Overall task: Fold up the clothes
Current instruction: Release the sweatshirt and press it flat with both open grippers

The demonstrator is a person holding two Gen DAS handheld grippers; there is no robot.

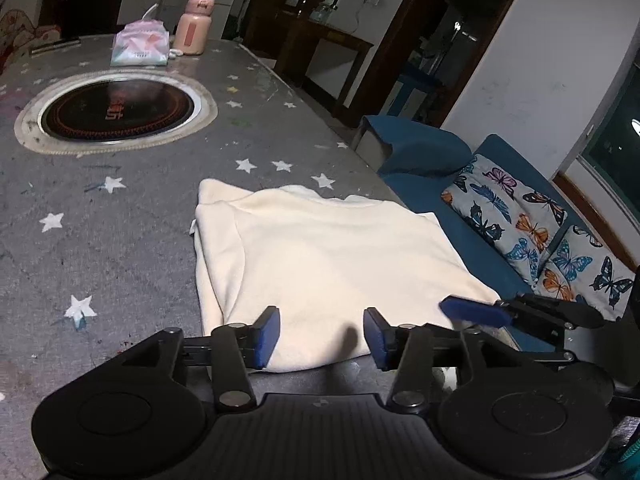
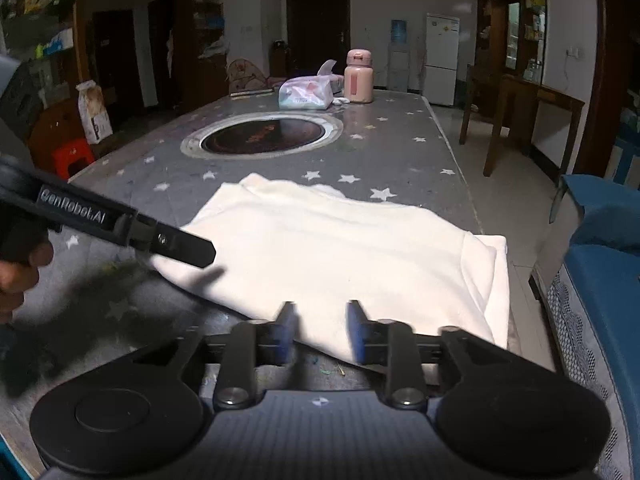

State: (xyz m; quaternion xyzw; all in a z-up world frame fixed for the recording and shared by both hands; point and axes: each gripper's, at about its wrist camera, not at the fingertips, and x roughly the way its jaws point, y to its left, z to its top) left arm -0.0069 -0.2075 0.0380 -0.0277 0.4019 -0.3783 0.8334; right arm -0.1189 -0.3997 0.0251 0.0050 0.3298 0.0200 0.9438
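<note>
**Cream garment lay folded on the star-print table, both grippers released**

At the far end of the table (image 1: 132, 200), toward 12 o'clock, you had a soft plastic tissue pack (image 2: 306, 94) with a tissue poking out of it, and just to its right a pink lidded flask (image 2: 359, 77); what it held could not be seen. A round black cooktop (image 2: 262, 136) sat in a metal ring at the centre.

The cream garment (image 1: 320, 264) was thick, soft and folded into a rough rectangle at the table's near right edge. Your left gripper (image 1: 320, 334) hung over its near hem, blue pads spread apart, gripping nothing. Your right gripper (image 2: 319, 330) pointed at the same hem, fingers parted and empty.
</note>
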